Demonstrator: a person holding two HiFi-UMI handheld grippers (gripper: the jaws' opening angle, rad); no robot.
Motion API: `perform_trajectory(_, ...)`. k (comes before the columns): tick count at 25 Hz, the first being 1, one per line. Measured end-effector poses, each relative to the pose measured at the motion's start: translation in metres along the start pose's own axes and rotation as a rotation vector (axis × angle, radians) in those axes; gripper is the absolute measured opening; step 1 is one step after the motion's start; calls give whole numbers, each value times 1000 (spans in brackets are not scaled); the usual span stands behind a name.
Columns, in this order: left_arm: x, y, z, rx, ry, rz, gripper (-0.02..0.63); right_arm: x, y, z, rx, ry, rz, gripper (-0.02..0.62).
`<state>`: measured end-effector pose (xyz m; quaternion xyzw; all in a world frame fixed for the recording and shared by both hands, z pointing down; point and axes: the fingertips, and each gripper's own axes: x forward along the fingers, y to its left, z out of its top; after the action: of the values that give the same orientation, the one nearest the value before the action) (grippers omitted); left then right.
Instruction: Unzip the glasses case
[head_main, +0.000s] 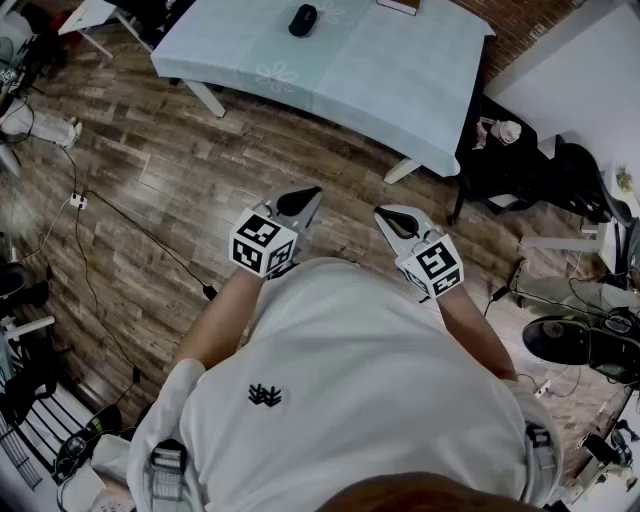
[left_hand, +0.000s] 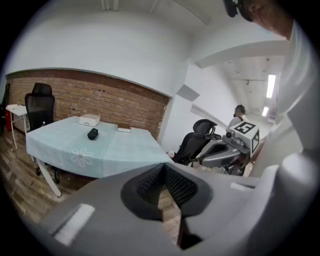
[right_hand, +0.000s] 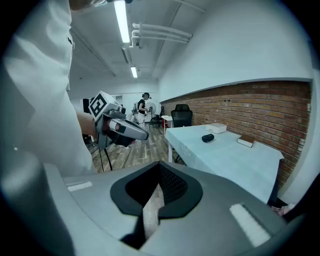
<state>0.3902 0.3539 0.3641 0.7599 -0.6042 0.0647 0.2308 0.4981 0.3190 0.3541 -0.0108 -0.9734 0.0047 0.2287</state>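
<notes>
Not started. Case (head_main: 302, 19) sits zipped, as far as visible, on the table (head_main: 400, 70), well away from the person. Left gripper (head_main: 308, 197) and right gripper (head_main: 388, 215) both have jaws together, empty, held at the chest. Approach, grip and unzip are all left.

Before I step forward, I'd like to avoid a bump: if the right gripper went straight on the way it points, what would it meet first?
Most likely the near corner of the table, though depth is unclear; the right gripper might slip past it over the wooden floor.
</notes>
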Motion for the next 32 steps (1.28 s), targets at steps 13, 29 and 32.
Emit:
perform_trajectory(13,-133,115,-30,-3,13,66,55,130,71,52,-3,7,13,0)
perform_trajectory(29,-103,229,-12,-20,39,106,106,233,8,74,40,46,47,6)
perform_trajectory(32,-81,260,7,12,73,115,110,265,-35,80,55,45,52,25)
